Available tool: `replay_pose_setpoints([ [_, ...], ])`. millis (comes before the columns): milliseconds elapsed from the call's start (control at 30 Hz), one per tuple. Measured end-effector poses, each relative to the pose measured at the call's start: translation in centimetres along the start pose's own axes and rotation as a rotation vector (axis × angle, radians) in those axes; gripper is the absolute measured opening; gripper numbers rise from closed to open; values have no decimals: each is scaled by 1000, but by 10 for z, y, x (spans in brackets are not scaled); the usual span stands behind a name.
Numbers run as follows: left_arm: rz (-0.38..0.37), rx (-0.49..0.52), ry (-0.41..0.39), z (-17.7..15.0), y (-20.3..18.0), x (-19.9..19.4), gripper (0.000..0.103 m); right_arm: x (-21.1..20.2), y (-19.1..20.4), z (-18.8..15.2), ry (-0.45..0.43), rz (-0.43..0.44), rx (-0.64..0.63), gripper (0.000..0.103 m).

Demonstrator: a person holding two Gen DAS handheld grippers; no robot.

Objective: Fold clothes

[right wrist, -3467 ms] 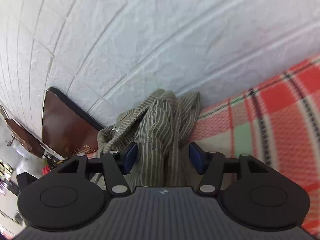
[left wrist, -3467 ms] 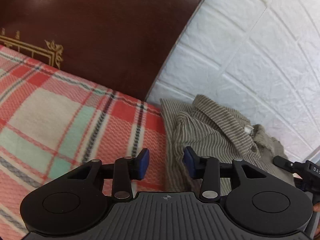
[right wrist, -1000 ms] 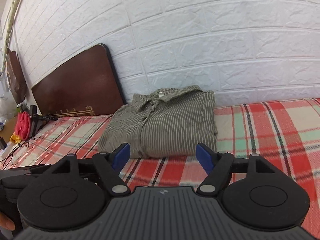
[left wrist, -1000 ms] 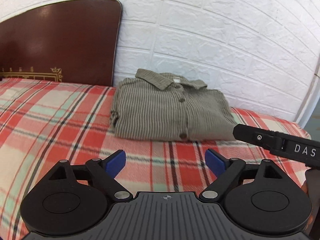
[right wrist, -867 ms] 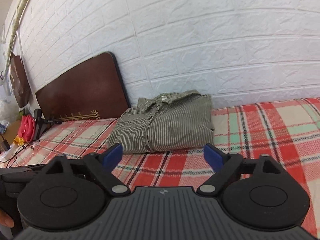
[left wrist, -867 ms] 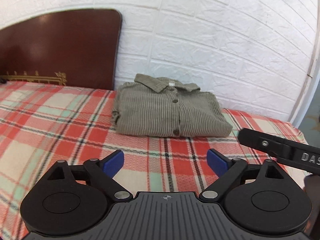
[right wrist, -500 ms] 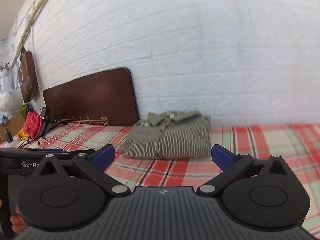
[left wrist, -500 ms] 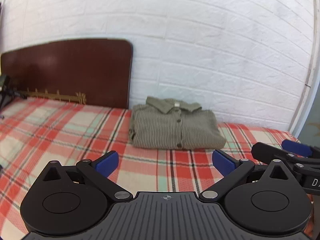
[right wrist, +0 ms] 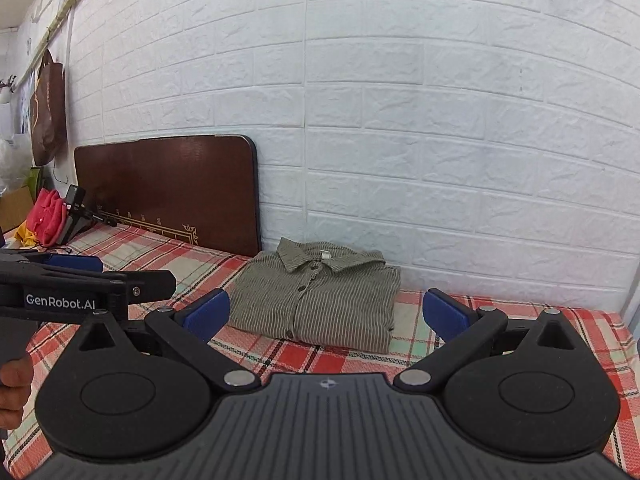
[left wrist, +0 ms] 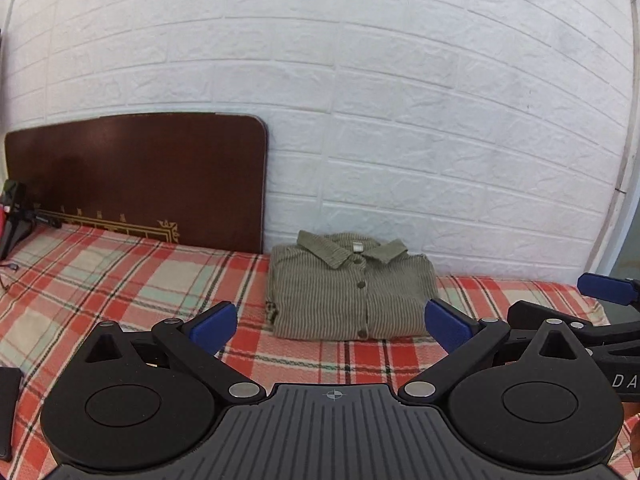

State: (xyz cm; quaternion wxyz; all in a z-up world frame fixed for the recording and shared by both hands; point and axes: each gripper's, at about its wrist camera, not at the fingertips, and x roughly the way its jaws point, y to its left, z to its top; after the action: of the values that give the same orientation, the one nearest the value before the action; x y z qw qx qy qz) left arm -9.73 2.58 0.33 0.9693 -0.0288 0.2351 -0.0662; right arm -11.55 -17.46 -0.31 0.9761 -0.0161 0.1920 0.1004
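A grey-green striped shirt [left wrist: 348,296] [right wrist: 320,296] lies folded into a neat rectangle, collar up, on the plaid bed cover [left wrist: 120,276] against the white brick wall. My left gripper [left wrist: 332,326] hangs well back from the shirt, its jaws wide open with nothing between the blue pads. My right gripper [right wrist: 326,314] is likewise wide open and holds nothing, at a distance from the shirt. In the left wrist view the right gripper's fingers [left wrist: 604,286] show at the right edge. In the right wrist view the left gripper's body [right wrist: 80,284] shows at the left.
A dark brown board [left wrist: 140,176] [right wrist: 168,188] with gold trim leans on the wall left of the shirt. A black stand [right wrist: 76,208] and red cloth [right wrist: 46,216] sit at the bed's far left. A brown bag [right wrist: 50,116] hangs on the wall. A dark flat thing [left wrist: 8,412] lies at the lower left.
Both grippers let go of the shirt, opened wide and drew back and up. The shirt, earlier close and bunched, now lies folded and small by the wall.
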Motion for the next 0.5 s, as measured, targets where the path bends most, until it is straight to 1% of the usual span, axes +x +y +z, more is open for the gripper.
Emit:
replay_pose_setpoints([
  [233, 47, 70, 14, -5, -10, 17, 103, 21, -7, -8, 72, -17, 44, 102],
  [500, 53, 76, 67, -9, -11, 35, 103, 35, -12, -13, 121, -27, 57, 102],
])
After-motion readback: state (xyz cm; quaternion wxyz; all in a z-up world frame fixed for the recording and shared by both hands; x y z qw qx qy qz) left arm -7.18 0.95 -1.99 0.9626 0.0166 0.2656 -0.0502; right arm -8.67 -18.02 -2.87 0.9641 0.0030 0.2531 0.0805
